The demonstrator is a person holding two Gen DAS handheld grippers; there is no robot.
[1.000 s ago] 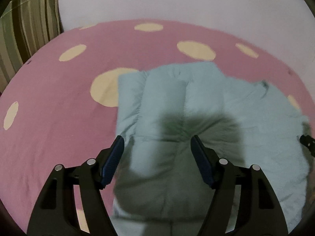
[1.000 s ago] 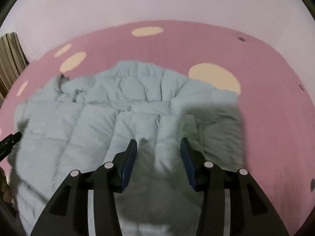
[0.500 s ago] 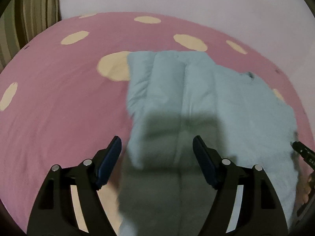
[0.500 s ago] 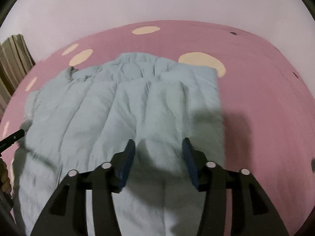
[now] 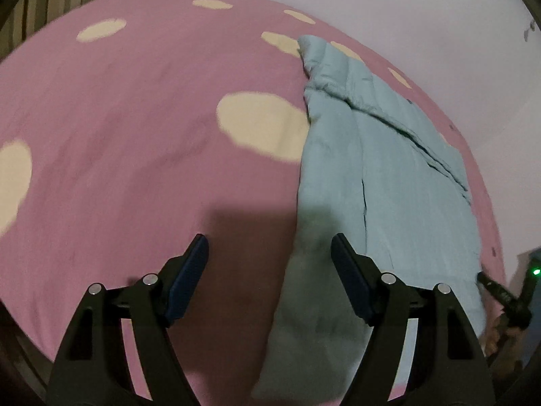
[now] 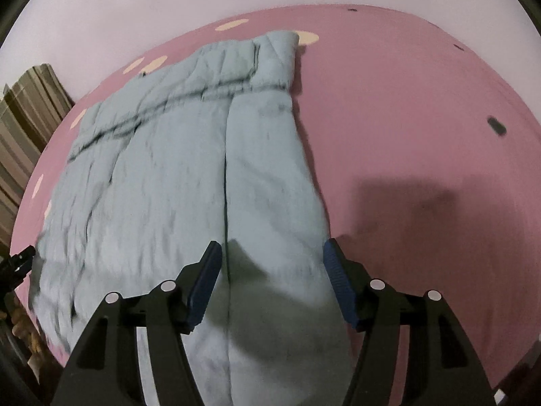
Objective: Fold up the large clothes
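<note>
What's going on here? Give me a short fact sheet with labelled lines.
garment: light blue padded jacket, lying spread flat
surface: pink bedsheet with cream dots
left hand-held gripper: open, empty, over the jacket's left edge
right hand-held gripper: open, empty, over the jacket's right edge
background: striped curtain, pale wall

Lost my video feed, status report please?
Left gripper open, empty. Right gripper open, empty, over light blue puffer jacket lying flat on pink spotted bedsheet. Nothing in the way.
</note>
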